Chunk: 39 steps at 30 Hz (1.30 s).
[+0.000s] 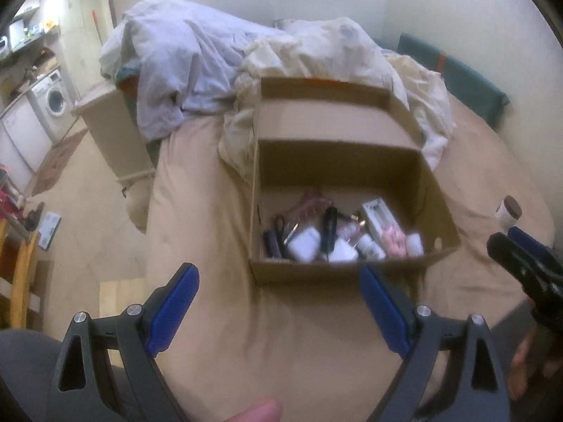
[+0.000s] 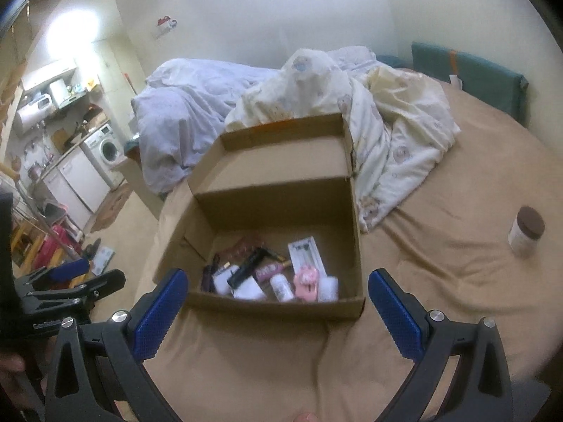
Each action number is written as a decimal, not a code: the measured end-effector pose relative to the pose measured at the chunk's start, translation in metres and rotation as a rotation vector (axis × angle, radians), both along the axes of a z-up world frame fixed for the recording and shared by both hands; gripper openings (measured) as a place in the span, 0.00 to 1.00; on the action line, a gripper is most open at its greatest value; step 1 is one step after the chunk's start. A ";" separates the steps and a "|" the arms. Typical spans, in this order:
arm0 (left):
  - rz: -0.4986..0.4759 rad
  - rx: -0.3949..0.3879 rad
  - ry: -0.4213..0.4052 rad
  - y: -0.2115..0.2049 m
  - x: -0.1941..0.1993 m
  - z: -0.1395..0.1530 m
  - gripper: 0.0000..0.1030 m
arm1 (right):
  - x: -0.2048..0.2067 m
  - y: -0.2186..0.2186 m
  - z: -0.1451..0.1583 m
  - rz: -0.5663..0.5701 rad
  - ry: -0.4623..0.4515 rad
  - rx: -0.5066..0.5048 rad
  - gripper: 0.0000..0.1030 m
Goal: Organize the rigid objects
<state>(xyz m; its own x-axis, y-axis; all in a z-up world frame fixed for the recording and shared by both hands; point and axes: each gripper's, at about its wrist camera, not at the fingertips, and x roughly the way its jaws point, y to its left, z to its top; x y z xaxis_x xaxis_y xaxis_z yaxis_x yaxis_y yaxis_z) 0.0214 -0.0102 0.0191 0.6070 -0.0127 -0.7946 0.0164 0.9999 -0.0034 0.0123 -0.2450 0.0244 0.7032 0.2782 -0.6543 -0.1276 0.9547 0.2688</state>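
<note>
On a bed (image 2: 440, 281) with a tan sheet, in a small room with a washing machine (image 2: 107, 149) against the far left wall, sits an open cardboard box (image 2: 278, 302). Crumpled bedding (image 2: 387, 133) is heaped just behind it (its raised lid leans against the pile). Inside lie small things: white containers (image 2: 248, 290), a pink item (image 2: 306, 281), a dark tube (image 2: 246, 267). A brown-lidded jar (image 2: 526, 234) stands on the sheet well right of the box. The left gripper (image 1: 279, 311) and right gripper (image 2: 278, 316) both hover near the box's front wall, tilted down, jaws wide and empty.
</note>
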 end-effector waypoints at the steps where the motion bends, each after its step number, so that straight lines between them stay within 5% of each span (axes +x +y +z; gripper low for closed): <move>1: 0.003 0.005 -0.002 0.001 0.000 -0.004 0.89 | -0.002 0.001 -0.003 -0.004 0.006 -0.001 1.00; 7: 0.062 0.004 0.018 0.006 0.009 -0.022 0.89 | -0.005 0.005 -0.022 -0.037 0.013 -0.049 1.00; 22: 0.034 -0.004 0.016 0.002 0.008 -0.020 0.89 | 0.001 0.019 -0.027 -0.003 0.004 -0.088 1.00; 39: 0.043 -0.002 0.022 0.006 0.007 -0.022 0.89 | 0.007 0.006 -0.031 -0.042 0.044 -0.037 1.00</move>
